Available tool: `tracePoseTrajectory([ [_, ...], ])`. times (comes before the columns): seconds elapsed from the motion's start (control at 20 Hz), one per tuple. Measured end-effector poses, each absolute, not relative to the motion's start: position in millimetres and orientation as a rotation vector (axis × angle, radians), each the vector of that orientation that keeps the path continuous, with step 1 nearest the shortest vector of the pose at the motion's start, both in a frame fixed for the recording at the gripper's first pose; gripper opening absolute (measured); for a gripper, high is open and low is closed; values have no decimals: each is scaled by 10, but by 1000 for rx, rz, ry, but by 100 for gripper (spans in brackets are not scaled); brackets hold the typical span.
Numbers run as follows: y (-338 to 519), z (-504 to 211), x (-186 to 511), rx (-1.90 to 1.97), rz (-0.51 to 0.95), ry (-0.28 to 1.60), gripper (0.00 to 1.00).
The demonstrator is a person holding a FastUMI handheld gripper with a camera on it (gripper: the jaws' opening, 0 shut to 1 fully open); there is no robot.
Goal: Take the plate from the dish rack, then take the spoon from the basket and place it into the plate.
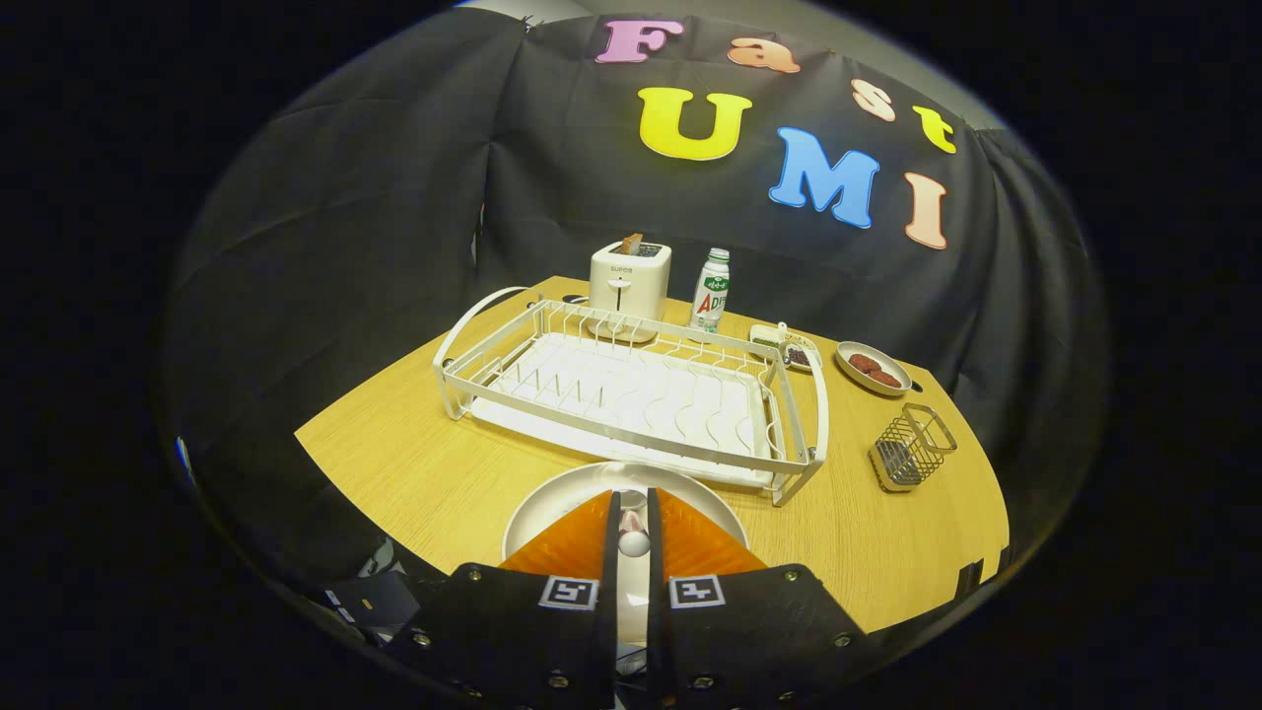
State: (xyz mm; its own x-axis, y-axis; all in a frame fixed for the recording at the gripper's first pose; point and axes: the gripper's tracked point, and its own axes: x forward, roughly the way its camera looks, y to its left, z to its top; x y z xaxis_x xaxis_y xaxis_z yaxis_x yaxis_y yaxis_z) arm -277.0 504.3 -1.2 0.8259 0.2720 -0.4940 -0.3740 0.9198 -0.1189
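Note:
A white plate (pixel 554 495) lies flat on the wooden table (pixel 414 463), just in front of the white dish rack (pixel 631 394), whose slots stand bare. My gripper (pixel 632 515) hovers over the plate's middle, its fingers almost together. Both fingers press on a small pale spoon (pixel 633 540), which shows in the narrow slot between them, above the plate. The wire basket (pixel 912 449) stands beyond the fingers to the right of the rack, with nothing visible inside it.
Behind the rack stand a white toaster (pixel 629 281) with a slice in it and a small bottle (pixel 710 289). Small condiment dishes (pixel 789 347) and a bowl of reddish pieces (pixel 872 368) sit at the rack's far right corner.

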Motion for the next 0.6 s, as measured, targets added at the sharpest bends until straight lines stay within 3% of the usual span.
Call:
tracePoseTrajectory([
  [0.1, 5061, 8, -2767, -221, 357, 481, 14],
  [0.2, 5033, 46, -2773, -231, 354, 474, 35],
  [0.6, 4960, 454, -2632, -216, 333, 390, 36],
])
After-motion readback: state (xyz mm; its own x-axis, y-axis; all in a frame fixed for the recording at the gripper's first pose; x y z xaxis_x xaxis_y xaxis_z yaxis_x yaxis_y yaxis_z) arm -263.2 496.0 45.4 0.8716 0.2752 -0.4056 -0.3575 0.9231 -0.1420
